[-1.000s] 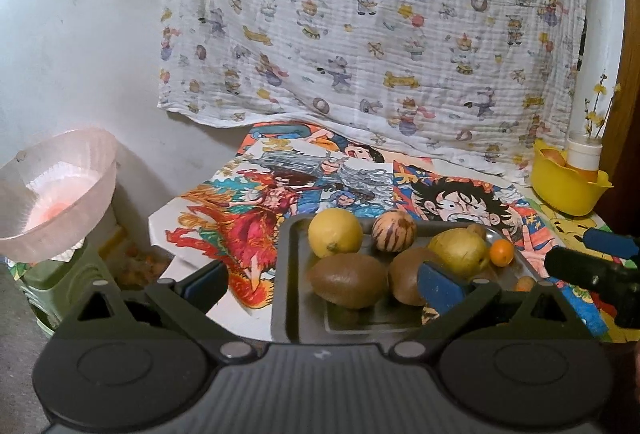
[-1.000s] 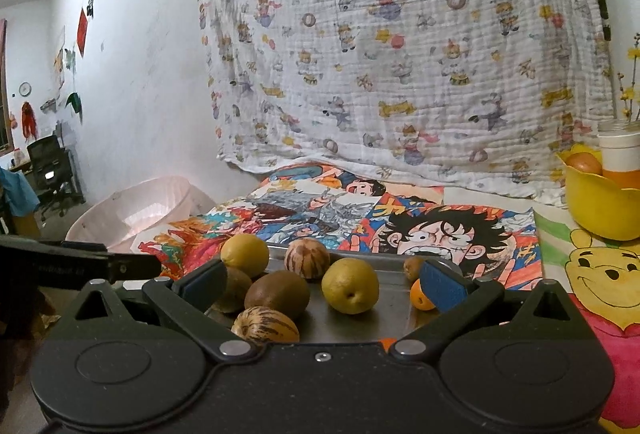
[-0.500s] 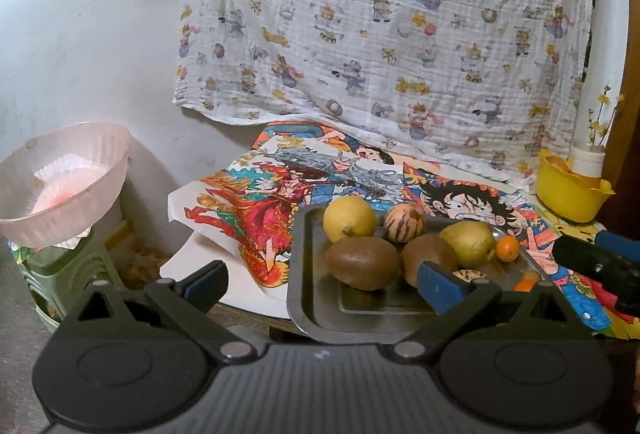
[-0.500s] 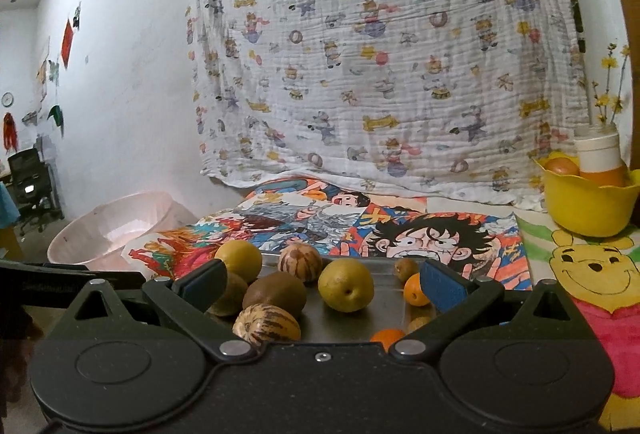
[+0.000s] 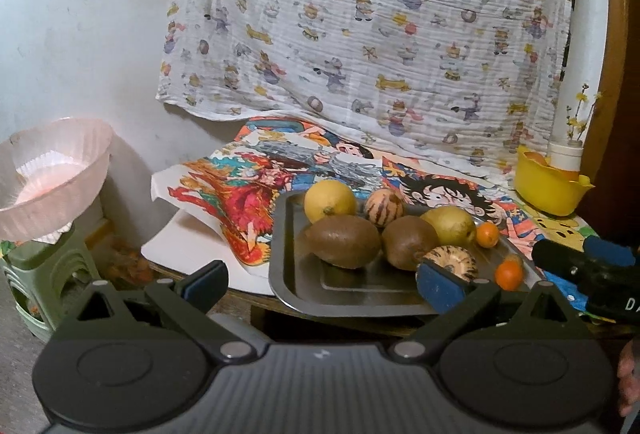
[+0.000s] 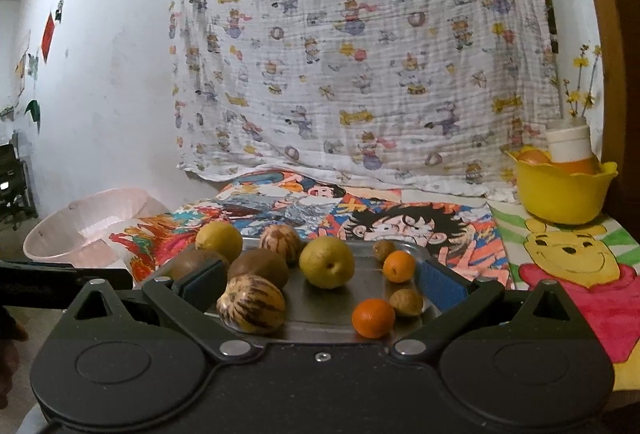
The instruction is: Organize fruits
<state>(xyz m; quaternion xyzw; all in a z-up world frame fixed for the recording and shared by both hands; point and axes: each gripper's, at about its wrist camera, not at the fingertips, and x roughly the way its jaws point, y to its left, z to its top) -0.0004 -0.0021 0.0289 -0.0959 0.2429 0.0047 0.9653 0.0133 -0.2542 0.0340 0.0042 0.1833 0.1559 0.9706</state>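
Note:
A grey metal tray (image 5: 288,274) (image 6: 368,286) at the table's front edge holds several fruits: a lemon (image 5: 330,201) (image 6: 219,241), two brown kiwis (image 5: 343,241) (image 5: 409,242), two striped melons (image 5: 385,207) (image 6: 251,304), a yellow pear (image 5: 454,226) (image 6: 327,262) and small oranges (image 6: 373,318) (image 6: 399,266). My left gripper (image 5: 322,284) hangs open before the tray's left front, holding nothing. My right gripper (image 6: 320,284) is open too, just short of the tray's front edge. The right gripper's black body (image 5: 580,274) shows at the right of the left wrist view.
A yellow bowl (image 5: 550,189) (image 6: 560,189) with a white bottle stands at the table's back right. A pink basin (image 5: 52,185) (image 6: 80,230) rests on a green stool (image 5: 40,274) left of the table. A cartoon cloth (image 6: 400,222) covers the table; a printed sheet hangs behind.
Both grippers have drawn back and risen a little from the tray, so more of the tray and table shows. Both stay open; no fruit has moved.

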